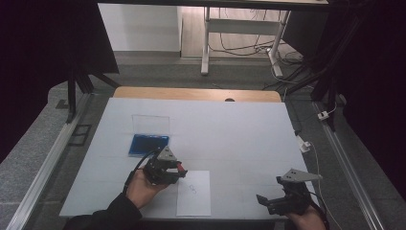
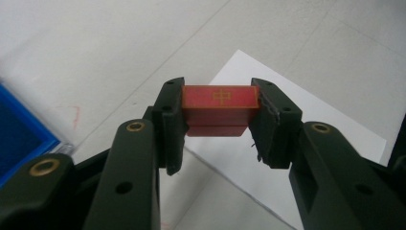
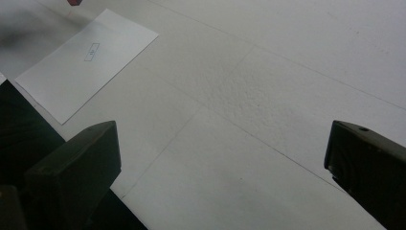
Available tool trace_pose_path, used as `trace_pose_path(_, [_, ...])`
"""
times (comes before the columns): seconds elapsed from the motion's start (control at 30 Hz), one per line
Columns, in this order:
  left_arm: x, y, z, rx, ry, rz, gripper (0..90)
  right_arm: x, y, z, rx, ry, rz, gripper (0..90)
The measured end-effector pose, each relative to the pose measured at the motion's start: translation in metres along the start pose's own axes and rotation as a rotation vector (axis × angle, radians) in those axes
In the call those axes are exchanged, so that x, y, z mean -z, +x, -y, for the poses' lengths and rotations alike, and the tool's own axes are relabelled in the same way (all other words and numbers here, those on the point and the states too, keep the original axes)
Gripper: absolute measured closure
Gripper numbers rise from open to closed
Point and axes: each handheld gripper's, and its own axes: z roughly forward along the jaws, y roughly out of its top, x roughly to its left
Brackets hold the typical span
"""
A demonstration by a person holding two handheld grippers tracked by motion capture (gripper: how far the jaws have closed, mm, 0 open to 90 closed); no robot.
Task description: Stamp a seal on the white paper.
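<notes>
White table point(image 1: 239, 129), left gripper point(image 2: 218, 108) clamped on a red stamp block point(image 2: 219, 109) above a paper sheet point(image 1: 194, 193), right gripper point(image 3: 222, 158) spread wide, holding nothing, blue box point(image 1: 148, 143) nearby

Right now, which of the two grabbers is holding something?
The left gripper: its jaws clamp a red block. The right gripper gapes wide with nothing between.

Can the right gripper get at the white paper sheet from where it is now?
Probably yes: the right gripper is open, and only bare table lies between it and the paper sheet.
</notes>
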Motion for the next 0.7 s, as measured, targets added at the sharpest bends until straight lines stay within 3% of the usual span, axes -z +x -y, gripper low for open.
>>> trace_pose_path(0.7, [0.026,0.036,0.007,0.088,-0.044,-0.064,57.8,0.0,0.0,0.0,-0.001,-0.001,0.001,0.0])
